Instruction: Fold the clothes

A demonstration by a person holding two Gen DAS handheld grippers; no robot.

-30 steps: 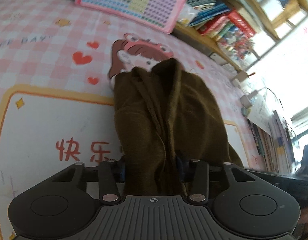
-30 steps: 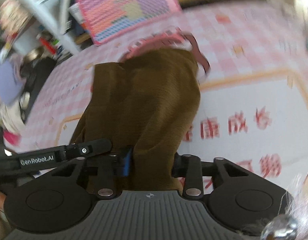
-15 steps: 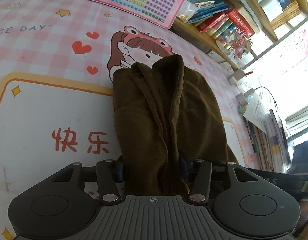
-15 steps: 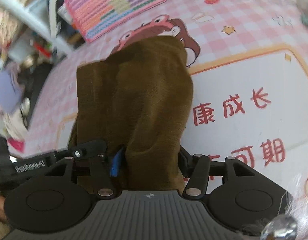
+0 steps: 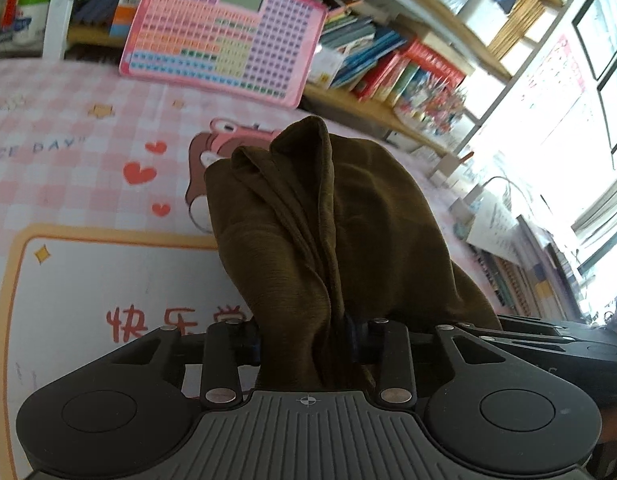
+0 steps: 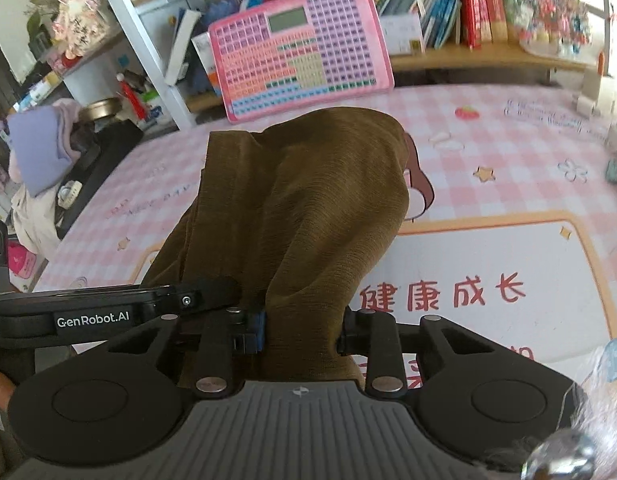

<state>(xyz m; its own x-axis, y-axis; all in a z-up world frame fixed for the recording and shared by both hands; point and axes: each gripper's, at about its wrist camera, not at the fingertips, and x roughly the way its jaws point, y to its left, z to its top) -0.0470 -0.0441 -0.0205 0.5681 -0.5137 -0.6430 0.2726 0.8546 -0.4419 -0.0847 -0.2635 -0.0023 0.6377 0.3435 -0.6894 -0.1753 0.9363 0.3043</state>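
Left wrist view: left gripper (image 5: 304, 340) clamps bunched olive-brown ribbed garment (image 5: 328, 216), deep folds running lengthwise away from cam over pink checked mat (image 5: 68, 120).

Right wrist view: right gripper (image 6: 302, 332) pinches same cloth, smoother face; left tool alongside; pink keypad toy (image 6: 300, 60) beyond.

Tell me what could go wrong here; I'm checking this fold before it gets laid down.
1. The olive-brown ribbed knit garment is bunched in thick folds between the left tool fingers, so it may land creased.
2. The left tool and right tool grip close together, so the cloth sags and its edges could lie uneven on the pink checked cartoon mat.
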